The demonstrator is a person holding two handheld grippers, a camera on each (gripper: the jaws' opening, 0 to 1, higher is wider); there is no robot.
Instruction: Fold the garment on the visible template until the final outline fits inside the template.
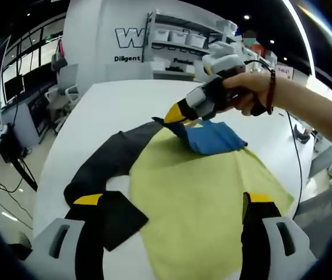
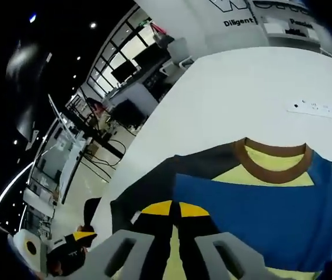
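A garment lies on the white table (image 1: 104, 111): a yellow-green body (image 1: 201, 198), a blue panel (image 1: 215, 139) and a black sleeve (image 1: 104, 163). My left gripper (image 1: 173, 201) is open, its jaws wide apart just above the yellow-green cloth, the left jaw over the black sleeve end. A hand holds my right gripper (image 1: 176, 115) at the far end of the garment. In the right gripper view my right gripper (image 2: 175, 209) is shut on the garment's edge, below the blue panel (image 2: 259, 204) and the brown collar (image 2: 271, 169).
White table (image 2: 241, 87) stretches beyond the collar, with a thin marked strip (image 2: 320, 111) lying on it. Shelves with bins (image 1: 180, 38) and a white wall stand behind the table. Office chairs and desks (image 1: 60, 87) line the left side. My left gripper (image 2: 72, 245) shows low on the left.
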